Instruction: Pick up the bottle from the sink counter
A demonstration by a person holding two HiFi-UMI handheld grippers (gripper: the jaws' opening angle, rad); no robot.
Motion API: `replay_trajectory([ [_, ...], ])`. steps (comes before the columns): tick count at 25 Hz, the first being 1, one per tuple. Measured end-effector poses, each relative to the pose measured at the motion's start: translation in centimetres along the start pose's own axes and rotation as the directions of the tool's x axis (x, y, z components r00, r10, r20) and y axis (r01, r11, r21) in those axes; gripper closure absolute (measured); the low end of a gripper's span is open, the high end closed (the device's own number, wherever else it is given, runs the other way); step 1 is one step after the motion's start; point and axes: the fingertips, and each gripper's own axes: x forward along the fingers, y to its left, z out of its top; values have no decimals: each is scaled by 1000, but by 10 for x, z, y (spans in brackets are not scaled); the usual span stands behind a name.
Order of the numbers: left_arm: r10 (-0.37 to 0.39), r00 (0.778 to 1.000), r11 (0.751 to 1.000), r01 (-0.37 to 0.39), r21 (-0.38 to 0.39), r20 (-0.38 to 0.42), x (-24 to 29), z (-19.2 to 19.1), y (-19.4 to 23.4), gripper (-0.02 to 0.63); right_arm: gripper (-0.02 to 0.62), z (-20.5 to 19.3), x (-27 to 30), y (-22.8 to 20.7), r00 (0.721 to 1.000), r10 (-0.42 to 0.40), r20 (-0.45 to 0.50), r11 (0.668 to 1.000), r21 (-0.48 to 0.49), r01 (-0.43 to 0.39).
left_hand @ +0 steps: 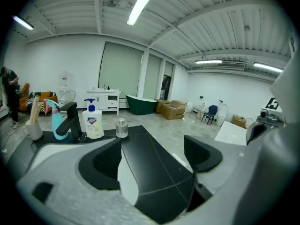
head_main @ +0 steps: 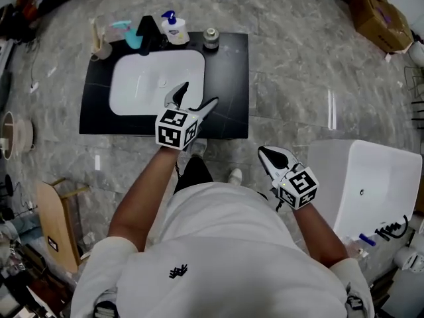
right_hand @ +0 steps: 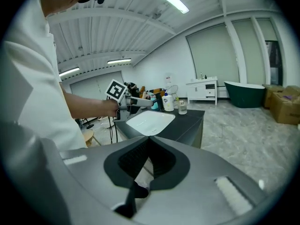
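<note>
The step in hand seems to be the reach. The left gripper (head_main: 199,95) hangs over the front right corner of the white basin (head_main: 156,85), with its jaws wide apart and only the dark counter (head_main: 228,78) between them. To do it well, I would carry it to the far side of the basin with the jaws wide. I would go low enough to take the body and not the pump head, and come in from the basin's right side, because other things crowd the far rim. The right gripper (head_main: 268,154) is pressed closed on nothing and is well back from the basin, near the person's body; I think it is not needed.

The task does not say which bottle. Behind the basin's far rim stands a pump bottle (left_hand: 93,123), upright, white with a blue pump and a coloured label. Past the basin's far right corner stands a small glass bottle (left_hand: 121,128), clear, with a silver cap. Both look light and rigid; the pump bottle is taller and may tip if it is pushed
</note>
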Motion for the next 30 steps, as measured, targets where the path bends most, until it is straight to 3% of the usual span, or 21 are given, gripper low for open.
replay_trajectory([
  [8,-69,997,994,72,77,-47,85,23,76,193,583,39,48,-23,987,-158,11,984,81,156],
  [14,-89,992,986,101,135,-94,148,26,115,189,583,45,63,-30,960,-280,-7,948,158,277],
  [25,-65,991,993,77,94,-120,245,16,160,167,583,27,52,-34,886,-456,-89,842,278,461],
  [30,-65,988,993,78,88,-137,273,9,166,166,583,24,49,-34,868,-480,-126,819,291,495],
])
